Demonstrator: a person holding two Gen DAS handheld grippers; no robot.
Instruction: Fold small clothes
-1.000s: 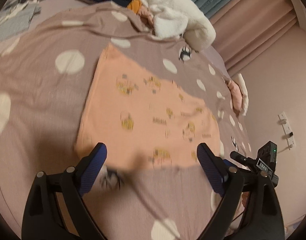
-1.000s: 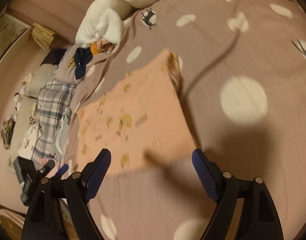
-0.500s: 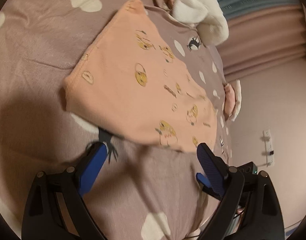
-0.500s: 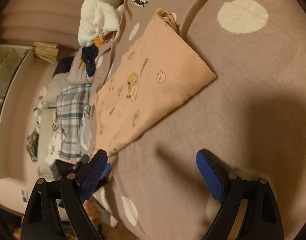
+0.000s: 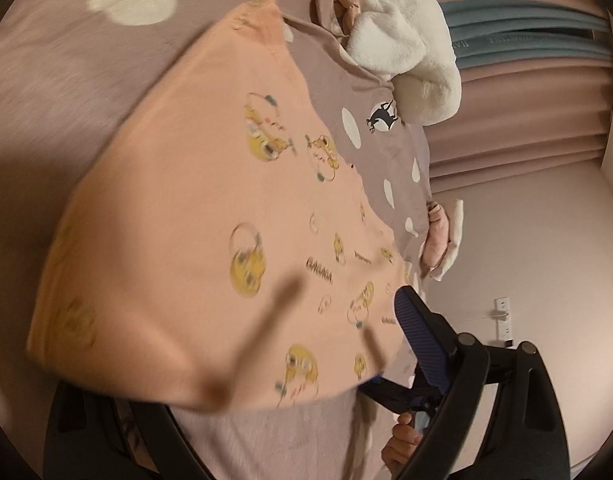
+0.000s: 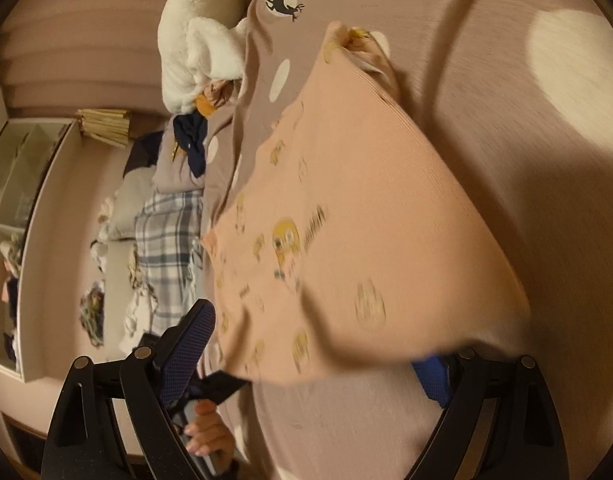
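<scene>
Since half a second ago we have pushed both grippers in close, and the peach garment (image 5: 194,240) now fills most of each view, where before it lay well ahead of the fingers. Our left gripper (image 5: 242,364) has its fingers spread wide; the near hem of the garment covers the left one, while the blue pad of the other (image 5: 420,336) shows at the cloth's right edge. Our right gripper (image 6: 318,360) is likewise spread, its left pad (image 6: 186,356) beside the hem and its right pad (image 6: 434,376) half under it. We cannot tell whether either pad touches the fabric. The garment, printed with yellow cartoon figures, lies flat on the mauve dotted bedspread (image 5: 66,64). Beyond it sit a white fleece bundle (image 5: 402,40) and, in the right view, a plaid cloth (image 6: 166,236). Pink curtains (image 5: 518,120) hang behind.
</scene>
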